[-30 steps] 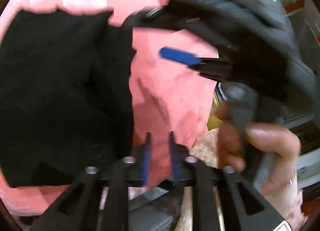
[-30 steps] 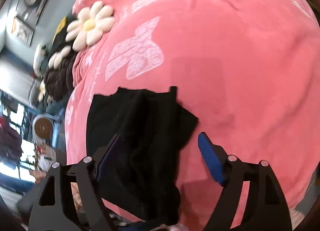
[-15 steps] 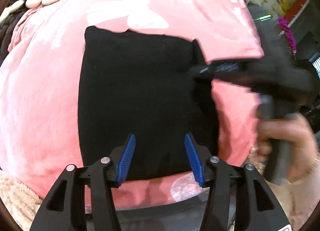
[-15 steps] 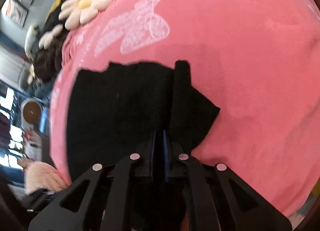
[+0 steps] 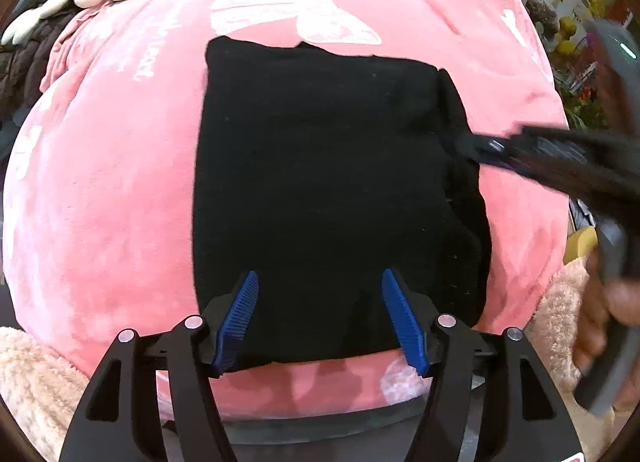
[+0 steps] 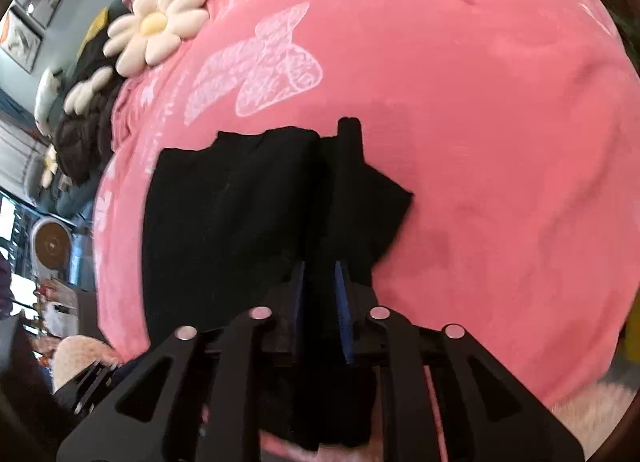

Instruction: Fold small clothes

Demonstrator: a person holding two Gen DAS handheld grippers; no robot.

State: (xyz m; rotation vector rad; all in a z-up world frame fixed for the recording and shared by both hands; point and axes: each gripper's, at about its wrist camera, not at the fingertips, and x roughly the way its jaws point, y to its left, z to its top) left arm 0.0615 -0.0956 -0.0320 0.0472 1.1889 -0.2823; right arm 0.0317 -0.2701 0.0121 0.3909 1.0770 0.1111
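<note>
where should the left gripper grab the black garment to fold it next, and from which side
Probably the near hem of the black garment, coming down from the near side. That edge lies flat and straight across the pink blanket, right under the left gripper, whose jaws have just been opening and stand clear. The right gripper is already at the loose right edge.

Both wrist views close, steeply downward, sharing black garment (image 5: 320, 190)
</note>
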